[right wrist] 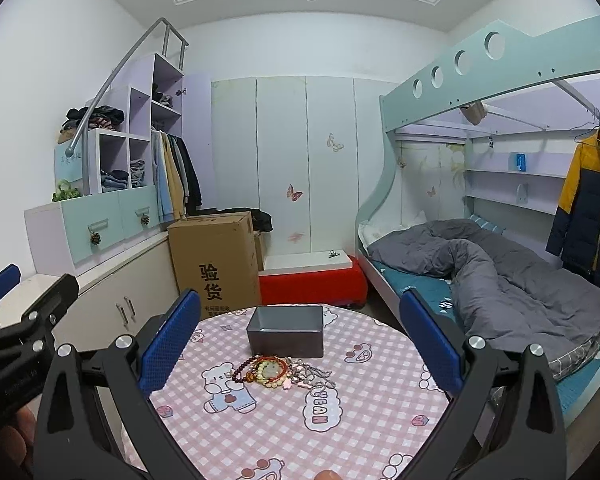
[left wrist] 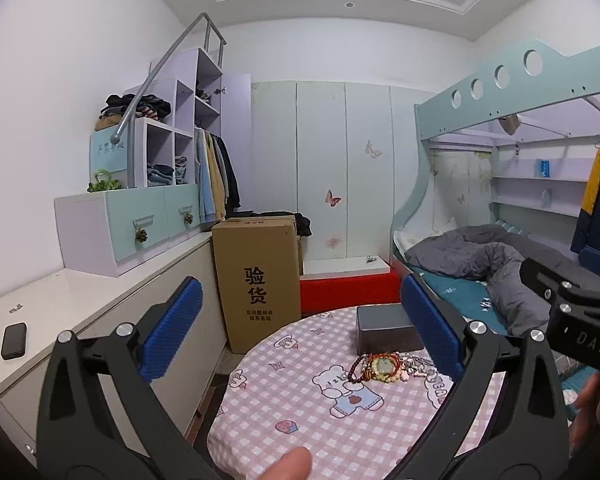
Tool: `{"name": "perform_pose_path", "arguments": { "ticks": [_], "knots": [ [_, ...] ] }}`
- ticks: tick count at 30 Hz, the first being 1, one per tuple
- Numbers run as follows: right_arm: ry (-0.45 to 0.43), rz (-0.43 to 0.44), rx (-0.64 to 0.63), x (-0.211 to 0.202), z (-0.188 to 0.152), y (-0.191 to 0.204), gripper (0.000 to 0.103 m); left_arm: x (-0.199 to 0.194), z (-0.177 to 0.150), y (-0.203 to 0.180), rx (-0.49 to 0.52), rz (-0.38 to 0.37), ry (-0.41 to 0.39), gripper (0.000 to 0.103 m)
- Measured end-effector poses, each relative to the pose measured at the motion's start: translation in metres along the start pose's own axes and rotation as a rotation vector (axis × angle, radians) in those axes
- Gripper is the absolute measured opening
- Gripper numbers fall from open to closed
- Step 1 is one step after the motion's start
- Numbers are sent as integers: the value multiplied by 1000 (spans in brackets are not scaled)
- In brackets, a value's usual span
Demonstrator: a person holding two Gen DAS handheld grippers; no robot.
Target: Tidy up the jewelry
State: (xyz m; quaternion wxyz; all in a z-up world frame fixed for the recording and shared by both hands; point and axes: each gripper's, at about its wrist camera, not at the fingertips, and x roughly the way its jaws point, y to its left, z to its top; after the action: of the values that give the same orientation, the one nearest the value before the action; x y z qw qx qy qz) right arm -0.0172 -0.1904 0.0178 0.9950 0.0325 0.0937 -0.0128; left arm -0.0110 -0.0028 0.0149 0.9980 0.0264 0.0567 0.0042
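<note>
A heap of jewelry (right wrist: pixel 278 372), bead bracelets and silver chains, lies on a round table with a pink checked cloth (right wrist: pixel 364 412). Just behind it stands an open dark grey box (right wrist: pixel 286 330). The heap (left wrist: pixel 384 367) and the box (left wrist: pixel 386 328) also show in the left wrist view. My left gripper (left wrist: pixel 302 334) is open and empty above the table's near left side. My right gripper (right wrist: pixel 300 338) is open and empty, held above the table in front of the heap. Each gripper's body shows at the edge of the other's view.
A tall cardboard box (right wrist: pixel 216 260) and a red bench (right wrist: pixel 312 282) stand behind the table. A white counter with a black phone (left wrist: pixel 14 340) runs along the left. A bunk bed with a grey duvet (right wrist: pixel 500 276) is on the right.
</note>
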Motion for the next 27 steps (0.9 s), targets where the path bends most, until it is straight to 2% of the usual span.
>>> {"name": "perform_pose_path", "arguments": {
  "ticks": [10, 17, 24, 27],
  "knots": [
    [9, 0, -27, 5, -5, 4, 96, 6, -3, -2, 18, -32, 3, 97],
    [0, -4, -32, 9, -8, 4, 96, 11, -3, -1, 9, -23, -5, 97],
    [36, -8, -53, 37, -9, 4, 96, 41, -11, 1, -1, -18, 25, 97],
    [70, -12, -51, 55, -14, -1, 96, 68, -19, -1, 5, -16, 73, 97]
  ]
}}
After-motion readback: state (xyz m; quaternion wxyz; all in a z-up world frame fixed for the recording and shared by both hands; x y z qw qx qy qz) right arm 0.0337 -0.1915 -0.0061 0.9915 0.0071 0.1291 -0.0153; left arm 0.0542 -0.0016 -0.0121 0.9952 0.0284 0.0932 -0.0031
